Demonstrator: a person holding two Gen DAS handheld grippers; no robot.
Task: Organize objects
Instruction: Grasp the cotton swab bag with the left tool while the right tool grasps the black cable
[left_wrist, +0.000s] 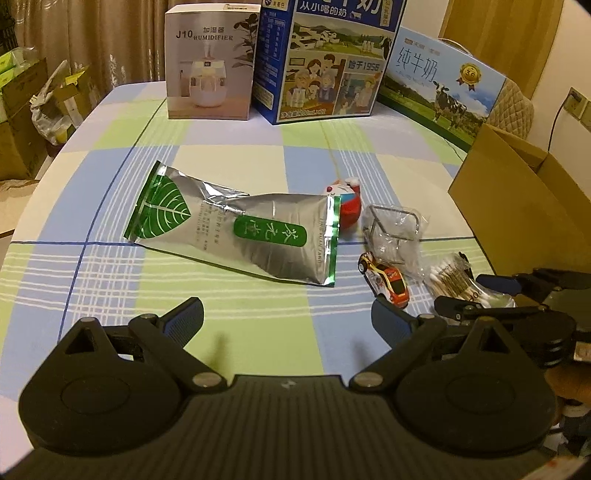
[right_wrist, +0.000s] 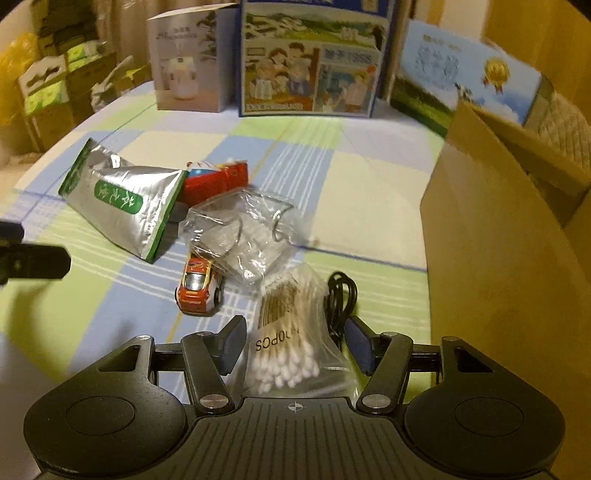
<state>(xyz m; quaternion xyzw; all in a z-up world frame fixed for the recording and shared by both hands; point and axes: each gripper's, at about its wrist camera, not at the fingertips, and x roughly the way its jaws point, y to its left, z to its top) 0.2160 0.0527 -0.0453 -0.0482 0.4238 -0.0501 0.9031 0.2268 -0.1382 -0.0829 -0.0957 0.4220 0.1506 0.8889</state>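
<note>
On the left, the left gripper (left_wrist: 287, 317) hangs released over bare tablecloth (left_wrist: 110, 288), jaws spread wide with nothing between them. The silver tea pouch (left_wrist: 236, 229) lies ahead of it, long axis slanting from far left to near right. Past the pouch's right end come a red toy (left_wrist: 349, 210), a clear bag of wire clips (left_wrist: 397, 232) and a small toy car (left_wrist: 384, 282), all close together.

The right gripper (right_wrist: 293, 345) is the nearer one to the bag of cotton swabs (right_wrist: 284, 343). Its jaws stand apart on either side of the bag, whose long axis runs straight away from the claw, white tips nearest. The pads look near the plastic, but whether they touch it I cannot tell. A black cable (right_wrist: 341, 295) lies just beside the bag on the right and could get caught in a close.

Rightmost, an open cardboard box (right_wrist: 495, 266) stands with its wall close by; it is likely where things go, and the way to its rim looks clear.
</note>
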